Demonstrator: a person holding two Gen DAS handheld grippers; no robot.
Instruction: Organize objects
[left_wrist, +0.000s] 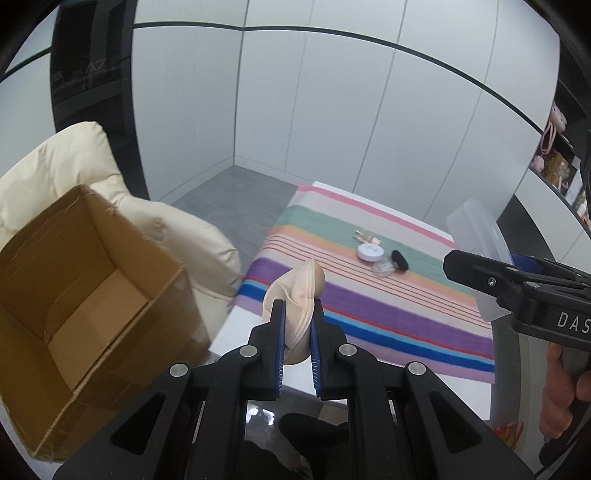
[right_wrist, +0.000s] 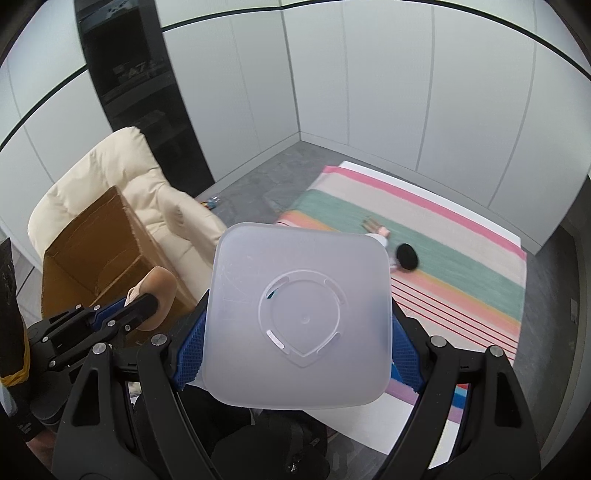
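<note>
Clamped nearly together, the jaws of the left gripper (left_wrist: 298, 325) pinch a beige padded cup (left_wrist: 295, 295), a soft folded piece that stands up between the blue pads at the centre of the left wrist view. In the right wrist view the same cup (right_wrist: 157, 288) shows at the lower left, held out over the near edge of the cardboard box (right_wrist: 99, 251).

Jaws of the right gripper (right_wrist: 295, 343) stand wide, their blue pads pressed against the two sides of a frosted plastic container (right_wrist: 299, 317), whose square base with a round moulded mark fills the middle of that view. From the left wrist camera the container (left_wrist: 476, 236) appears at the right edge, tilted, gripped by the black fingers, with part of the person's hand (left_wrist: 557, 391) on the handle at the lower right.

An open cardboard box (left_wrist: 85, 295) fills the lower left of the left wrist view, resting against a cream cushioned chair (left_wrist: 55, 173). Right of centre lies a striped cloth (left_wrist: 369, 295) on a white table. On the cloth's green band, grouped close together, sit a white round jar (left_wrist: 369, 253), a small clear bottle (left_wrist: 365, 236), a clear piece (left_wrist: 384, 267) and a black puff (left_wrist: 400, 260).
</note>
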